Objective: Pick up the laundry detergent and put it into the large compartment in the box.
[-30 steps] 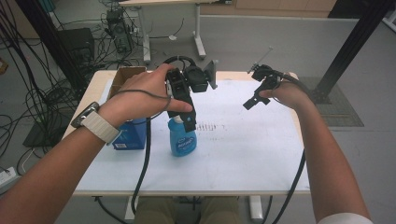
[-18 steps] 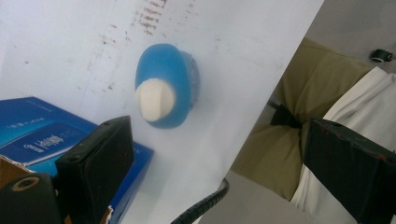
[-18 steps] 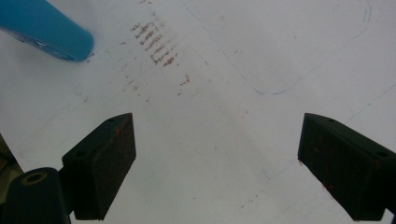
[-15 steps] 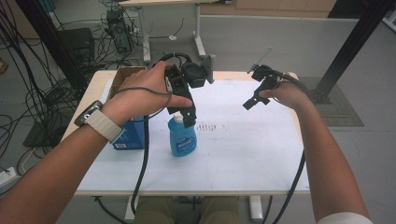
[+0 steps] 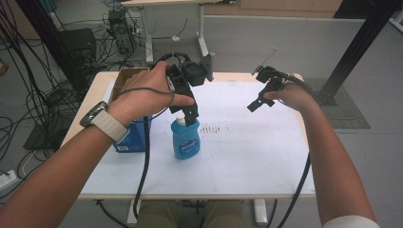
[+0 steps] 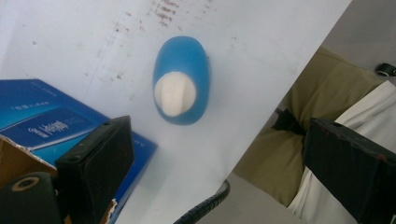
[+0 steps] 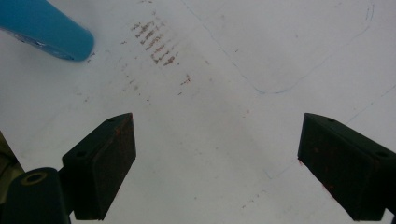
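So my left claw [image 5: 190,116] is hanging right over the bottle [image 5: 186,140], jaws wide apart and gripping nothing. Looking along that claw, I see the bottle almost straight down: blue body, white cap [image 6: 174,94] dead centre, standing upright on the white sheet, with bare sheet all around it and a gap between it and both pads. In the high view the claw tips sit just at the cap (can't tell if one brushes it, the angle hides that).

The bottle stands toward the left half of the bench [image 5: 266,156], roughly midway between the near and far edges. Just beside it on the left is a blue box [image 5: 132,137], and behind that a cardboard box [image 5: 124,78] at the far left corner. A patch of brown smudges [image 5: 215,128] marks the sheet right of the bottle.

My right claw [image 5: 256,103] is up over the far right part of the bench, well apart from the bottle, jaws wide too and empty. Its own view looks down on bare sheet, the smudges, and the bottle's blue edge in the top left corner.
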Demonstrator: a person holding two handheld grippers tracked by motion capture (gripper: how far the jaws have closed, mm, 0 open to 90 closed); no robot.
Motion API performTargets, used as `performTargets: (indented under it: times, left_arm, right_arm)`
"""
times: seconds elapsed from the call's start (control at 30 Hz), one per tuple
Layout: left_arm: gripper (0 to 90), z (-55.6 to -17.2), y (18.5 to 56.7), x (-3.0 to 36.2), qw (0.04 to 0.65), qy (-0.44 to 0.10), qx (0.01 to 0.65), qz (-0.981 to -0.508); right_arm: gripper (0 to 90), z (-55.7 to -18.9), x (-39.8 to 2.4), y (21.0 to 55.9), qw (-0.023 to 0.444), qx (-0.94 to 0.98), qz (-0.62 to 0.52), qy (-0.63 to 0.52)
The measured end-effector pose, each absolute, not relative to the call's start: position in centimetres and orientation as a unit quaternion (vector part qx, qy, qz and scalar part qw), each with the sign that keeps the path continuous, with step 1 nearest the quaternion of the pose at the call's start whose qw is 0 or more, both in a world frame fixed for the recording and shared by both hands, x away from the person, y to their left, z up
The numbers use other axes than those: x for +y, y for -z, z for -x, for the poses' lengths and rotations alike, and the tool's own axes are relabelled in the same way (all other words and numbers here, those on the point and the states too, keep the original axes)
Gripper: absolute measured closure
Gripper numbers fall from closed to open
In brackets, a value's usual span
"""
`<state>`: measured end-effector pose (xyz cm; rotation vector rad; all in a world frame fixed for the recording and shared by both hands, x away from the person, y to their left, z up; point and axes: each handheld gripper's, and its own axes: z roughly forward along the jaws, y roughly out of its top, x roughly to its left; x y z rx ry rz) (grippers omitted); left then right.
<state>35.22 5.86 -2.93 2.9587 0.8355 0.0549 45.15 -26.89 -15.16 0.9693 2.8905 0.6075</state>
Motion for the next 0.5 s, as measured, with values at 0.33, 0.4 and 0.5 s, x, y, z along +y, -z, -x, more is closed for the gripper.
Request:
performTargets:
  times: [0.33,0.4,0.5]
  left_arm:
    - [9.3,-36.2,3.4,6.6,0.038,-0.012,0.292,-0.956]
    - [9.3,-36.6,3.6,6.7,0.037,-0.009,0.294,-0.955]
    - [9.3,-36.8,3.9,6.6,0.035,-0.008,0.296,-0.954]
  right_arm:
    - [11.4,-45.4,-26.8,15.3,0.016,0.93,-0.31,-0.196]
    - [11.4,-45.4,-26.8,15.3,0.015,0.93,-0.31,-0.195]
    - [11.4,-45.4,-26.8,15.3,0.016,0.931,-0.309,-0.196]
